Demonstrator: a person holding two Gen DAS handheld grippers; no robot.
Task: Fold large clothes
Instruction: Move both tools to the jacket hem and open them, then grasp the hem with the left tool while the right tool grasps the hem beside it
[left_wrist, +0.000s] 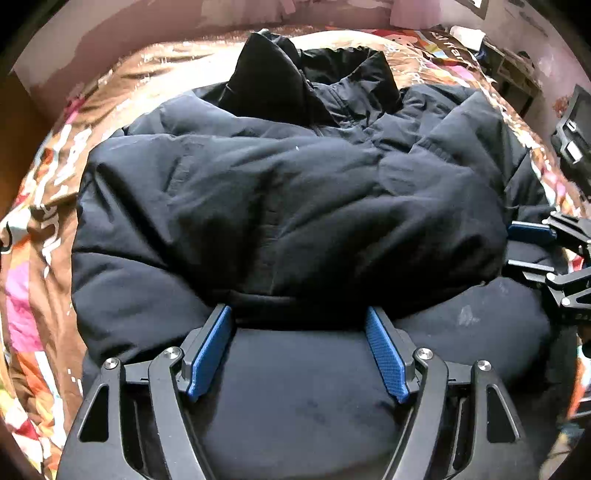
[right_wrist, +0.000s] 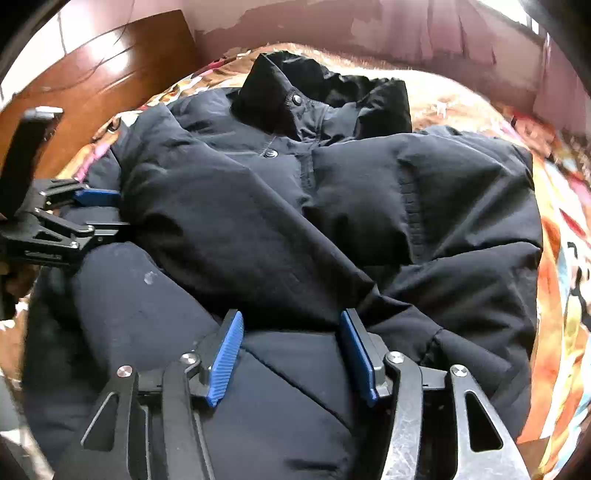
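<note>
Two claws sit released over a bulky black padded jacket spread on a bed with a brown patterned blanket. Left claw and right claw both stand apart-jawed at the near edge of the folded-over upper layer, pads clear of the cloth, gripping nothing. Judging by the sleeves laid across the front and the collar at the far end, a fold looks just set down; next likely calls for grasping the hem and folding toward the collar

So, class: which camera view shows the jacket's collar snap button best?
The right wrist view: the snap button sits clear and round on the collar. In the left wrist view the collar appears, but no button can be made out.
</note>
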